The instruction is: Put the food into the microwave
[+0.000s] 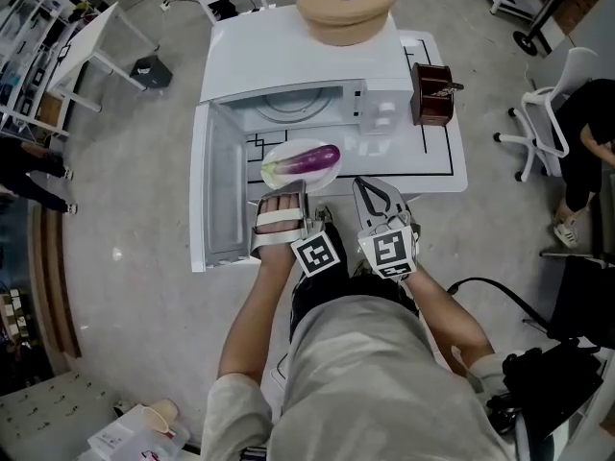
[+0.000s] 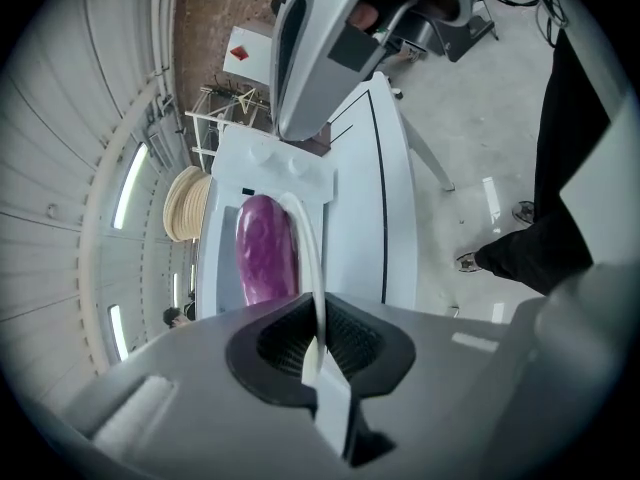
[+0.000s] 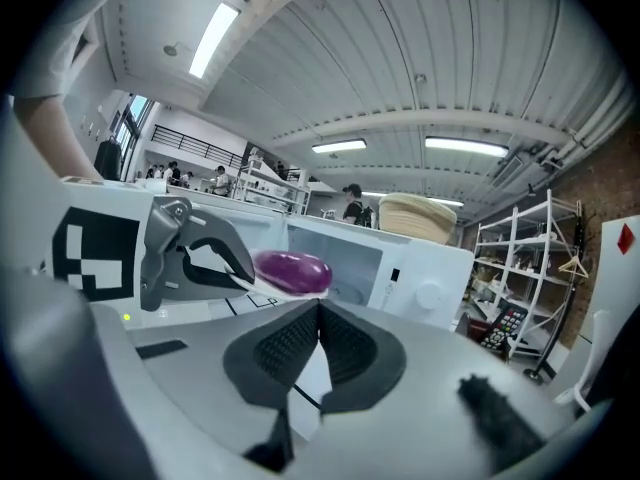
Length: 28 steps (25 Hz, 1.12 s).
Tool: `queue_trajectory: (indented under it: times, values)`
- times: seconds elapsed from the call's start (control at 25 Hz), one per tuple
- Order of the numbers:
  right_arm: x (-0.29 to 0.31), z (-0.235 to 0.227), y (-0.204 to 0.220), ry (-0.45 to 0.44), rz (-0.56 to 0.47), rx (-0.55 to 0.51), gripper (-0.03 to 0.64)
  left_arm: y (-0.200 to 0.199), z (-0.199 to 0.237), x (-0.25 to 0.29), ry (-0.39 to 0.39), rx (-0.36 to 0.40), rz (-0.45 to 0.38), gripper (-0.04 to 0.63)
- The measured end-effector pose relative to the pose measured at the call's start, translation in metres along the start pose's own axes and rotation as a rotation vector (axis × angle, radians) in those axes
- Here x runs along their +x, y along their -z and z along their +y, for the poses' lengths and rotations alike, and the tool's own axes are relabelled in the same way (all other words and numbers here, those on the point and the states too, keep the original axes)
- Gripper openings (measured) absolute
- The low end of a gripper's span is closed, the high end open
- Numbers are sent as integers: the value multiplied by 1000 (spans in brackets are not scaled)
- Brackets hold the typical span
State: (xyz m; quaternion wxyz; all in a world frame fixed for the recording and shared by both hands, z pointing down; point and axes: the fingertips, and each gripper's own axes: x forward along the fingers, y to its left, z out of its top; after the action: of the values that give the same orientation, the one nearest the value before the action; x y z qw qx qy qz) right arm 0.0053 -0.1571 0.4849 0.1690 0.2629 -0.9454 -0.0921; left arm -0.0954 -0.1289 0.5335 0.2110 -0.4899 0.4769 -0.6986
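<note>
One left gripper [image 2: 318, 340] pinching plate [image 2: 308, 248] rim, right gripper [image 3: 318, 318] pressed together, microwave door [image 1: 219, 185] open in head view

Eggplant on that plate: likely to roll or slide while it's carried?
Probably rolls: the eggplant is rounded, glossy and lying loose on the plate. The plate looks rigid, but the left tongs pinch only one rim, so it may tilt.

White table [image 1: 444, 164] (microwave [image 1: 298, 60], brown box [image 1: 432, 96] atop)
</note>
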Motion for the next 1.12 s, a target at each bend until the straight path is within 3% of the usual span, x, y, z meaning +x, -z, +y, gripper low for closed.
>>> queue_trajectory:
  times: [1.12]
  values:
    - [91, -30, 7, 0, -28, 31, 11, 2, 49, 124, -55, 36, 27, 28]
